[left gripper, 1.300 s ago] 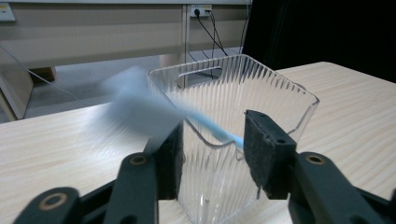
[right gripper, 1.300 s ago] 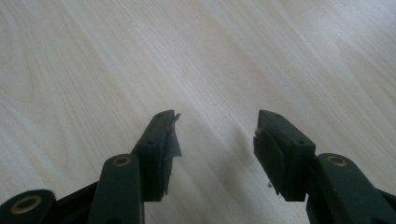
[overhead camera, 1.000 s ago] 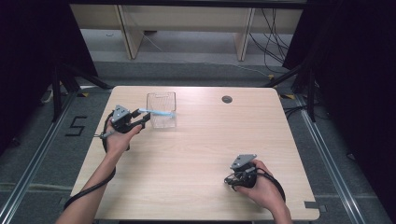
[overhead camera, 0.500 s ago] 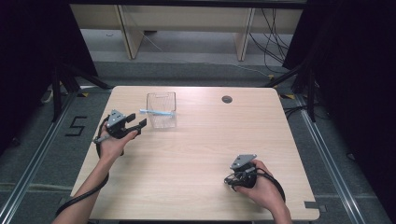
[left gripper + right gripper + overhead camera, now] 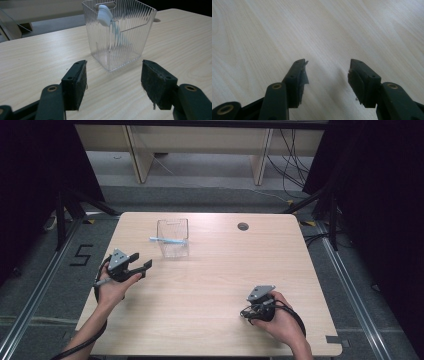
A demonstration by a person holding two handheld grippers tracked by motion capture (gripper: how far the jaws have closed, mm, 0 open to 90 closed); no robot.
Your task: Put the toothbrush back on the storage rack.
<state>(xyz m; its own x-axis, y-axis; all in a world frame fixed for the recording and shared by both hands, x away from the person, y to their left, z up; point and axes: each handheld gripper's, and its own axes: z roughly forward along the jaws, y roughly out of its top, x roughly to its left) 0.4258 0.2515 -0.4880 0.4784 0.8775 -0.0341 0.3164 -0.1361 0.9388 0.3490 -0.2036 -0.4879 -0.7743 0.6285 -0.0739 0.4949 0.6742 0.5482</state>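
The white-headed, pale blue toothbrush (image 5: 106, 17) already leans inside the clear ribbed plastic cup (image 5: 173, 238), and the left gripper (image 5: 144, 266), its jaws just opened wide and empty, sits near it while the right gripper (image 5: 328, 72) rests open and empty, leaving nothing visibly undone.

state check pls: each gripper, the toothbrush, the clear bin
Left gripper: open, jaws just been opening, nothing between them, short of the bin.
Right gripper: open, empty, low over the table.
Toothbrush: in the bin, leaning, head over the rim.
Bin: upright on the table, holds just the toothbrush.
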